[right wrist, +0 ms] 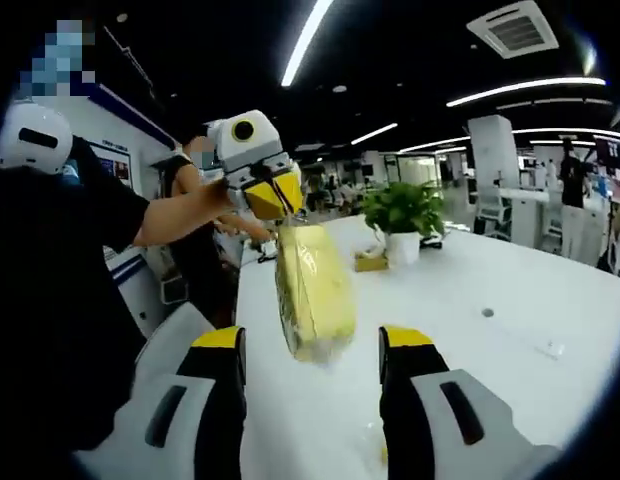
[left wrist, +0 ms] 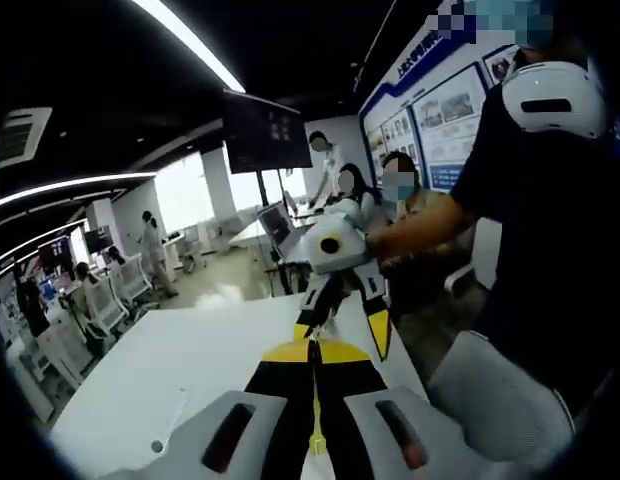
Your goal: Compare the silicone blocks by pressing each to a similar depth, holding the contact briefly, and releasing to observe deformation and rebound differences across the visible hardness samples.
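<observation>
A soft yellow silicone block (right wrist: 312,290) in clear wrap hangs on edge above the white table (right wrist: 510,330). My left gripper (right wrist: 272,195) is shut on its top edge, coming in from the upper left of the right gripper view. In the left gripper view the left gripper (left wrist: 312,352) has its yellow-tipped jaws pressed together, with a thin yellow strip between them. My right gripper (right wrist: 312,340) is open, one jaw on each side of the block's lower end, apart from it. In the left gripper view the right gripper (left wrist: 345,325) faces me with its jaws spread.
A potted plant (right wrist: 402,215) and a small tan box (right wrist: 370,262) stand further down the table. The person's dark sleeve (right wrist: 60,260) is at the left. People stand by a wall poster (left wrist: 430,125) and a dark monitor (left wrist: 265,135). Office chairs (left wrist: 100,305) line the table's left side.
</observation>
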Motion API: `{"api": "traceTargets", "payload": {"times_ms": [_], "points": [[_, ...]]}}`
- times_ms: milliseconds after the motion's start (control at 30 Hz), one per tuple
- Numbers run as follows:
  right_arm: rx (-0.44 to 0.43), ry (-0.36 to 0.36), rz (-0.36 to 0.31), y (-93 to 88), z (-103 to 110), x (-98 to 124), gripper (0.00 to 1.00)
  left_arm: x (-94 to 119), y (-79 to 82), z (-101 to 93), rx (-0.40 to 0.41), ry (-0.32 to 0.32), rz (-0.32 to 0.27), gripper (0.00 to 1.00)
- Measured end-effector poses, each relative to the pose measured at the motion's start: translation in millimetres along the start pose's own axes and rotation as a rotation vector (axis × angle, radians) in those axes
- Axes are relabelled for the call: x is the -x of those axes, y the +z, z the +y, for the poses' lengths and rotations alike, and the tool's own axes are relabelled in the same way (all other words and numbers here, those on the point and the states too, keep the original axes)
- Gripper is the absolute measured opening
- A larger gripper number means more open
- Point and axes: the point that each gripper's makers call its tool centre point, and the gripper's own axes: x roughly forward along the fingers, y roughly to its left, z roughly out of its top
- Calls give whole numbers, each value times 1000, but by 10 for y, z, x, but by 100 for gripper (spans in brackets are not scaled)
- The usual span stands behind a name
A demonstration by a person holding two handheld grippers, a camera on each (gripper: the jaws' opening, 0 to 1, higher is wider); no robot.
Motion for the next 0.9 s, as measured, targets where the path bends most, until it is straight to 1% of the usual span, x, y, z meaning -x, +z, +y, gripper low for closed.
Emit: {"api": "traceTargets", "payload": {"times_ms": [67,133,200,233,267,333,400,433,467,533,667,733,800,900], "points": [[-10,27,-2,-13,5,-81,42,-13,12,-6,1,-5,-5,0],[-19,51,-25,4,15,-157,41,-26,36,-16,6,-10,-16,0],[-47,71,-55,38,38,-231,41,-37,47,-17,8,-9,-22,0],[-55,85,-78,64,57,-260,41,-45,50,-20,9,-8,-24,0],[-80,101,-114,99,79,-295,41,-56,58,-25,6,-9,-27,0],[-124,115,-175,134,65,-332,41,-68,68,-37,11,-12,-35,0],[-154,119,-225,167,54,-355,35,-82,66,-40,13,-9,-41,0],[-142,139,-223,146,83,-359,35,-86,62,-37,16,-5,-45,0],[-155,126,-232,136,69,-372,35,-86,57,-40,19,-6,-47,0],[-116,122,-257,148,98,-372,31,-73,21,-14,30,6,-43,0],[-109,110,-250,167,123,-361,26,-51,17,-21,61,4,-57,0],[-78,101,-234,158,121,-352,23,-53,15,-36,63,-1,-53,0],[-85,102,-215,145,117,-343,19,-59,10,-38,61,-1,-46,0],[-71,101,-192,124,136,-339,15,-70,-5,-48,61,-5,-37,0]]}}
